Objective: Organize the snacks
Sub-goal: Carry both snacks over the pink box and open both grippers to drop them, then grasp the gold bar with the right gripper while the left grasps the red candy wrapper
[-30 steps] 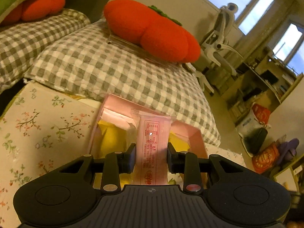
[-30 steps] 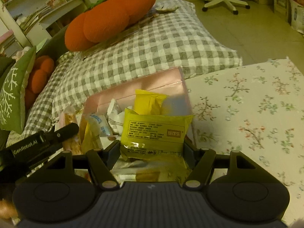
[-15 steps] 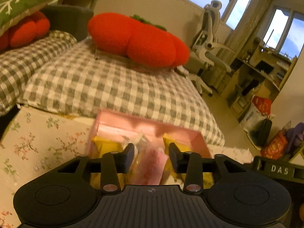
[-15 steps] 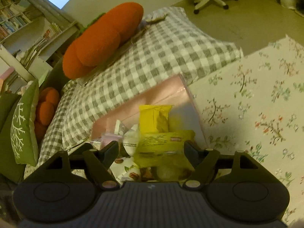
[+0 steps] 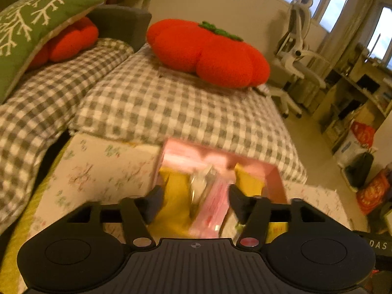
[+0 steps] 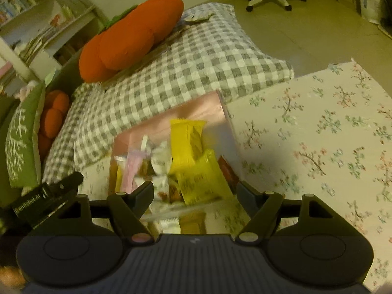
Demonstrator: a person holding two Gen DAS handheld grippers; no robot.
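Left gripper [image 5: 194, 194] opening, pads clear of pink packet [image 5: 213, 208] lying between them in pink box [image 5: 278, 178]. Right gripper [image 6: 194, 193] spread wide, gripping nothing, above yellow packet [image 6: 201, 178] in same box. Box on floral cloth [image 6: 318, 134], beside checked pillow [image 5: 176, 107].

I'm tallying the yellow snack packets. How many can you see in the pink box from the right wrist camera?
2. One yellow packet stands toward the back of the pink box; another yellow packet lies nearer, in front of it. More may be hidden under the other wrappers.
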